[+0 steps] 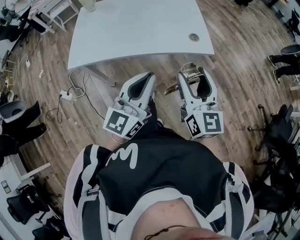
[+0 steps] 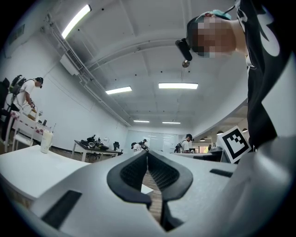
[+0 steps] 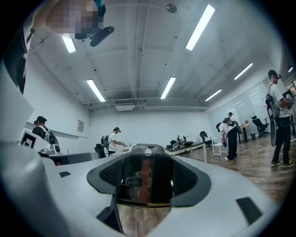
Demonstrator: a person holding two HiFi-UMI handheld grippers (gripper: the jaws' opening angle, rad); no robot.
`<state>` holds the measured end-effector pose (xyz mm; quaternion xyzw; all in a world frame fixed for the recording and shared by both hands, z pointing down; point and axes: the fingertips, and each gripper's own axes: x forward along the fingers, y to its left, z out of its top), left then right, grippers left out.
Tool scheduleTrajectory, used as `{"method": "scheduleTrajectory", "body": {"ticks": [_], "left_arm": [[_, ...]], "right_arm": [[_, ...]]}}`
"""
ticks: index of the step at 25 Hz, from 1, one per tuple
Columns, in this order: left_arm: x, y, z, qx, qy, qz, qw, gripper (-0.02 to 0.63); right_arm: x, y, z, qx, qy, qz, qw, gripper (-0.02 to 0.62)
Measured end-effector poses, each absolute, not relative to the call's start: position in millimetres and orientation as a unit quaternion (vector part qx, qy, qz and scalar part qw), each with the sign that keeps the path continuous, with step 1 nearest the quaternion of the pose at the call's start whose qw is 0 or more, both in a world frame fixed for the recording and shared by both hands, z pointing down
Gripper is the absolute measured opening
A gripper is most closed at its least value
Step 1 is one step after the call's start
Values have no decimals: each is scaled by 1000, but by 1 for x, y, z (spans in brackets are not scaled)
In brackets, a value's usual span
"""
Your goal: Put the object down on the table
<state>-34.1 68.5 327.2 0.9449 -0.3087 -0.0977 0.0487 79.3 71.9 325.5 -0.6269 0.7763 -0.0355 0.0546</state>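
Note:
In the head view the white table (image 1: 140, 33) stands ahead of me, beyond both grippers, which I hold over the wooden floor just short of its near edge. My right gripper (image 1: 193, 74) is shut on a shiny dark metal object (image 1: 189, 71). In the right gripper view that object (image 3: 147, 178) fills the gap between the black pads (image 3: 185, 178) and reflects the room. My left gripper (image 1: 146, 78) is beside it to the left; in the left gripper view its jaws (image 2: 148, 159) meet at the tips with nothing between them.
A round cable hole (image 1: 193, 37) is in the table near its right front corner, and a cup (image 1: 88, 4) stands at its far edge. A power strip with cables (image 1: 66, 95) lies on the floor at the left. Office chairs (image 1: 276, 126) stand at the right. Other people work at distant tables.

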Motion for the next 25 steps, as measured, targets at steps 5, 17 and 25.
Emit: {"method": "scheduleTrajectory", "body": {"ticks": [5,17,25], "left_arm": [[-34,60,327,947,-302,-101,47,11],[-7,0,329,951,-287,-103,47,11],[13,-65,328,955,-271,-107,46,11]], "right_arm": [[76,66,326,-629,775,-32,52,302],[111,12,327,-650,758,-28,56,302],[126,-50,325,-656,753,-22,55,302]]}}
